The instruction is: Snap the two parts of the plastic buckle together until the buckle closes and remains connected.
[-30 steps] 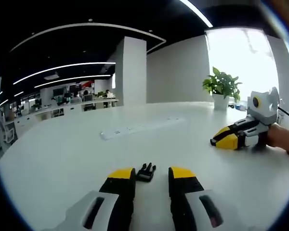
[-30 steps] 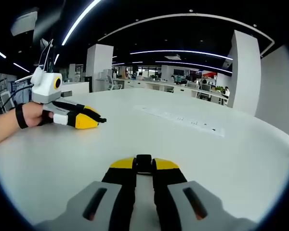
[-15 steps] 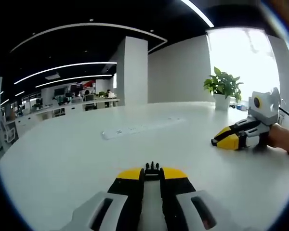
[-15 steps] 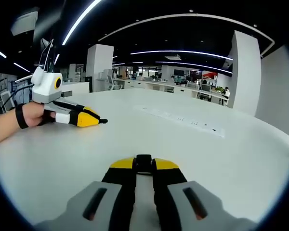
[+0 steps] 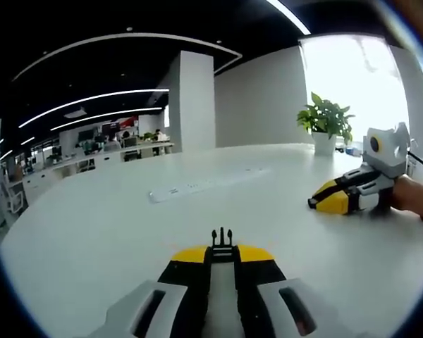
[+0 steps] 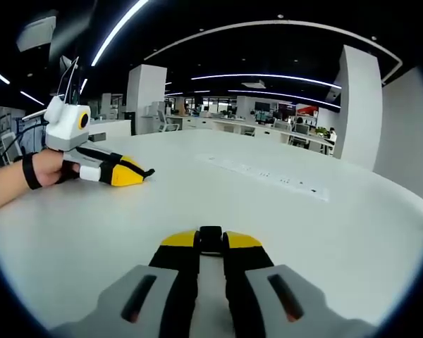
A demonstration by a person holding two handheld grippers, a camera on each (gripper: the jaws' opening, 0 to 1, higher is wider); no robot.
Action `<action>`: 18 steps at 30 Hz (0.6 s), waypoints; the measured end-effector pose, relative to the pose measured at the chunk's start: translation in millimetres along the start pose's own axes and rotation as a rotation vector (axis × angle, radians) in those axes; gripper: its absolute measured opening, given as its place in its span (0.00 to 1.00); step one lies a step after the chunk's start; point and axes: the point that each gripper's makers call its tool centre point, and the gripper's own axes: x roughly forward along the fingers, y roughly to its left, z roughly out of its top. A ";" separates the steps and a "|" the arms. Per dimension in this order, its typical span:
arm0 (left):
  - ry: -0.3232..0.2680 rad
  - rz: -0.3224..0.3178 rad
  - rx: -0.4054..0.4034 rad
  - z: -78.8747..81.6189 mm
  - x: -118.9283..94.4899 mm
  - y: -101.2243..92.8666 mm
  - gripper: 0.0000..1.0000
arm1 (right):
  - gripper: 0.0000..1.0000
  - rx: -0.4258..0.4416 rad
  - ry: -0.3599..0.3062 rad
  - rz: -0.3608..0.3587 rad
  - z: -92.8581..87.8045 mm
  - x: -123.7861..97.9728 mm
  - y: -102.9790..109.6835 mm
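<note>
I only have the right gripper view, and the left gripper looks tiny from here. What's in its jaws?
Observer: In the left gripper view, the left gripper is shut on a black buckle part, its thin prongs pointing forward.
Operator: Okay. What's behind my right gripper?
Observer: A potted plant stands on the table beyond the right gripper, by a bright window.
</note>
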 end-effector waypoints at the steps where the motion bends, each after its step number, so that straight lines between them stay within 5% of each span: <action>1: 0.002 0.001 0.000 -0.4 -0.7 -1.0 0.12 | 0.12 0.000 0.000 0.000 0.1 0.1 -0.3; 18: 0.017 0.005 0.022 -3.2 -9.0 -7.3 0.11 | 0.12 0.034 -0.023 -0.037 7.9 -4.2 -7.7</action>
